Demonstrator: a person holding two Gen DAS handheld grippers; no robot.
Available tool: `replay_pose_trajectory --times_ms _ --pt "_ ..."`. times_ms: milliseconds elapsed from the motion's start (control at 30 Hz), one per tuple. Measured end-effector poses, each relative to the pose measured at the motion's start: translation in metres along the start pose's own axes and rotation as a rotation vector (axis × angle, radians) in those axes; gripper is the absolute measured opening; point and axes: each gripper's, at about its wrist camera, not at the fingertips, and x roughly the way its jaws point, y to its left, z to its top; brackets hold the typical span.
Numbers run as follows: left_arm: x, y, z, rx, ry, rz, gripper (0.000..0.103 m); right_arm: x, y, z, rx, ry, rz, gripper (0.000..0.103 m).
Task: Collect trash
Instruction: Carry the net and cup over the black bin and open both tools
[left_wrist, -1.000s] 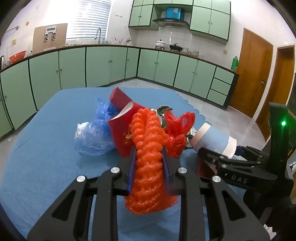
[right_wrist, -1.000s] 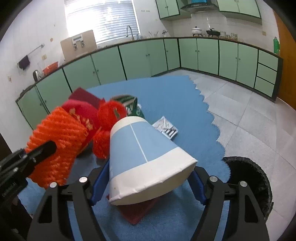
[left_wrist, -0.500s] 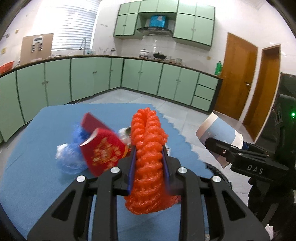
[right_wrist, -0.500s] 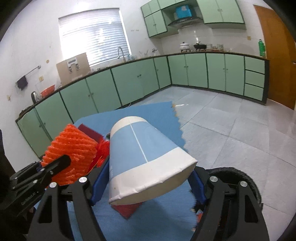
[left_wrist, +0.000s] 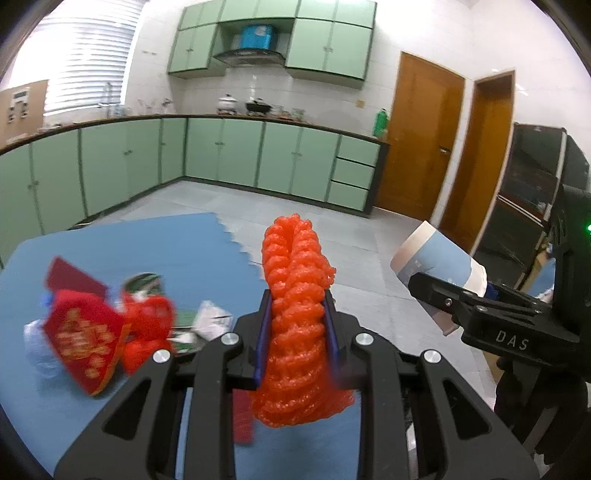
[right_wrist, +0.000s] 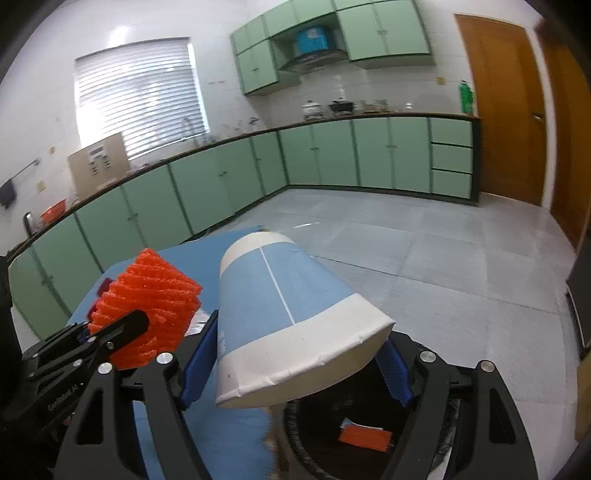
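L gripper (left_wrist: 297, 325) clamps orange foam net (left_wrist: 295, 314) mid-frame; R gripper (right_wrist: 295, 354) grips blue-white paper cup (right_wrist: 288, 314), bin (right_wrist: 354, 435) at bottom.

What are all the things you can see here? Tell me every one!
Orange foam net sleeve: 1, orange, gripped in the left gripper.
Blue and white paper cup: 1, blue with white bands, gripped in the right gripper.
Red printed paper packet: 1, red with gold print, on the table.
Blue table cover: 1, blue, under the trash pile.
Black trash bin: 1, black, on the floor below the cup.
Green kitchen cabinets: many, green, along the walls.
Left gripper: 1, black, shut on the net.
Right gripper: 1, black, shut on the cup.
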Motion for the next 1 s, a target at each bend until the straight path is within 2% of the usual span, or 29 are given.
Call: replay_pose_trajectory --times_ms 233,400,567,933,1000 --pt "0.046 -0.035 -0.003 0.025 0.052 -0.077 0.024 0.01 -0.05 -0.007 0.05 0.02 -0.082 0.076" --pt "0.082 -0.054 -0.006 0.042 0.087 -0.104 0.024 0.022 -0.077 -0.016 0.08 0.045 -0.117 0.076" --pt "0.11 -0.062 -0.005 0.05 0.113 -0.116 0.024 0.035 -0.101 -0.027 0.109 0.075 -0.142 0.076" --pt "0.156 -0.07 -0.005 0.071 0.175 -0.12 0.024 0.06 -0.128 -0.039 0.13 0.12 -0.173 0.077" --pt "0.163 -0.07 -0.005 0.064 0.197 -0.128 0.028 0.063 -0.13 -0.042 0.126 0.127 -0.181 0.08"
